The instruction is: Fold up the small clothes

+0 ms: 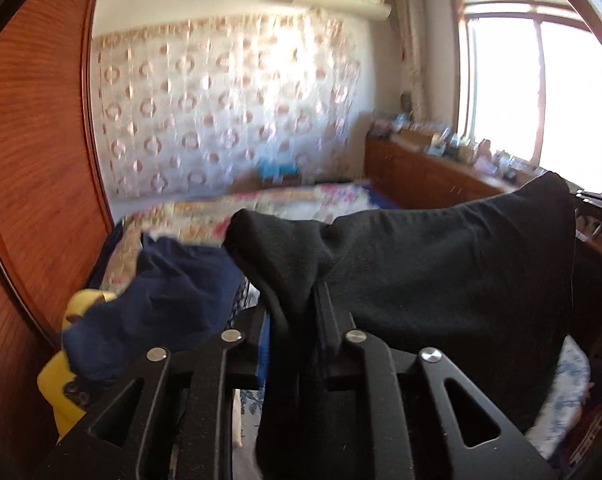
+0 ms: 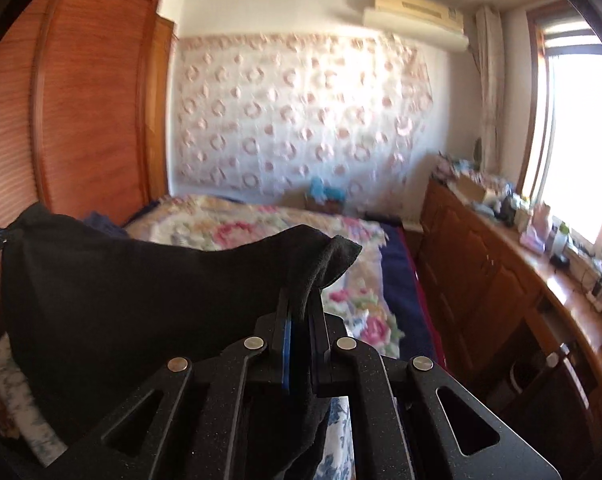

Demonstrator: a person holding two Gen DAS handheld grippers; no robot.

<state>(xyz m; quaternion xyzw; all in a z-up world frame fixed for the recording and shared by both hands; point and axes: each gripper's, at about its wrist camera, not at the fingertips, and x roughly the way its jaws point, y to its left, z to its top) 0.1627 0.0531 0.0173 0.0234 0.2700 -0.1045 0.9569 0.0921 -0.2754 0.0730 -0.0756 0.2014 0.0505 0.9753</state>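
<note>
Left gripper [image 1: 297,300]: fingers pinched nearly together on one top corner of the black garment [image 1: 453,264]; cloth bunches up above the fingertips and a fold of it hangs down between the jaws.

Right gripper [image 2: 301,312]: same state, fingers closed tight on the opposite top corner of the black garment [image 2: 121,292], with a small flap sticking up and to the right of the tips.

The garment is lifted off the bed [image 2: 261,224], stretched between the two grippers, top edge sagging in a shallow curve between the pinch points. It hangs above the near end of the bed, over a blue-and-white patterned cloth [image 1: 561,396].

In the left wrist view, a dark blue garment [image 1: 169,296] lies crumpled just left of the gripper, partly over something yellow [image 1: 61,392]; cannot tell what that is.

Floral bedspread [image 2: 365,312] covers the bed, blue sheet showing along its right edge. Wooden wardrobe [image 2: 89,112] on the left, long wooden cabinet [image 2: 489,276] with clutter along the window [image 2: 581,140] side, air conditioner [image 2: 417,12] high on the far wall. Background is motion-blurred.
</note>
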